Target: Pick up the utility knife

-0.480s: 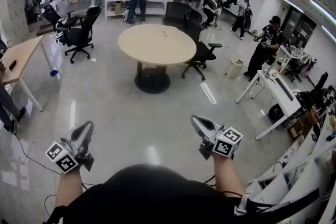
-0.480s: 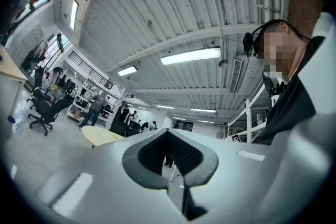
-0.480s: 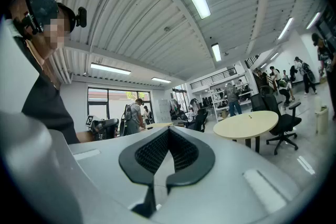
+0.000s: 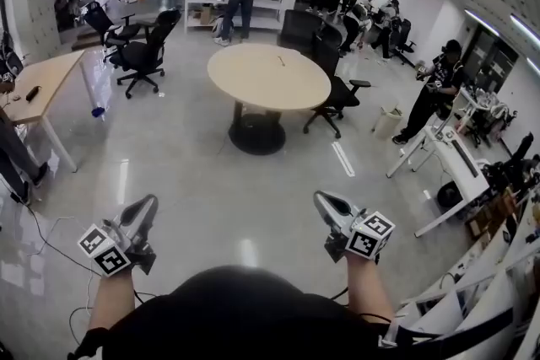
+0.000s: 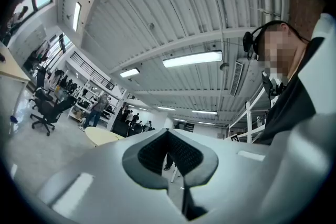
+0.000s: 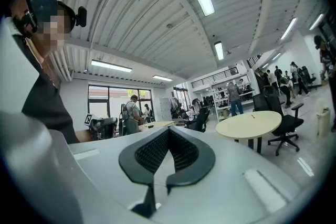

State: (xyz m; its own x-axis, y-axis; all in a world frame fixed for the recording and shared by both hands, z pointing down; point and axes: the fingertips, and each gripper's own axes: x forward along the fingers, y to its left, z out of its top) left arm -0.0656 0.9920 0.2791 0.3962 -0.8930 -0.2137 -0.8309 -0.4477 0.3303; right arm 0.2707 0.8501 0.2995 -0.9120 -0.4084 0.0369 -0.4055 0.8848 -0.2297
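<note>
Fingers [image 5: 149,153] of the grey two-jaw left gripper [image 4: 149,203] are pressed together with nothing between their black ribbed pads. Those of the matching right gripper [image 4: 320,197] are likewise closed and empty. A person holds both tools at waist height on the near side of a round beige table [image 4: 263,88] in a busy open workshop.

Both grippers are well short of the table, with a stretch of glossy grey floor [image 4: 194,164] between them and its pedestal. No utility knife can be made out for certain. A slim dark object [image 4: 281,61] lies alone on the far half of the table's top, too small to say whether it is the knife. Black office chairs [image 4: 336,97] stand just right of the table.

The pick-up appears not to have begun, and an approach to the table would come first. A utility knife should be light and rigid, with a hard, fairly smooth handle and a sharp blade end. The sensible hold is probably across the middle of the handle, pads on its two long sides and clear of the blade. Lying flat on a hard top, it offers little height. The jaws would have to open and come down low around it, because a shallow pinch could let it slide or pivot.
</note>
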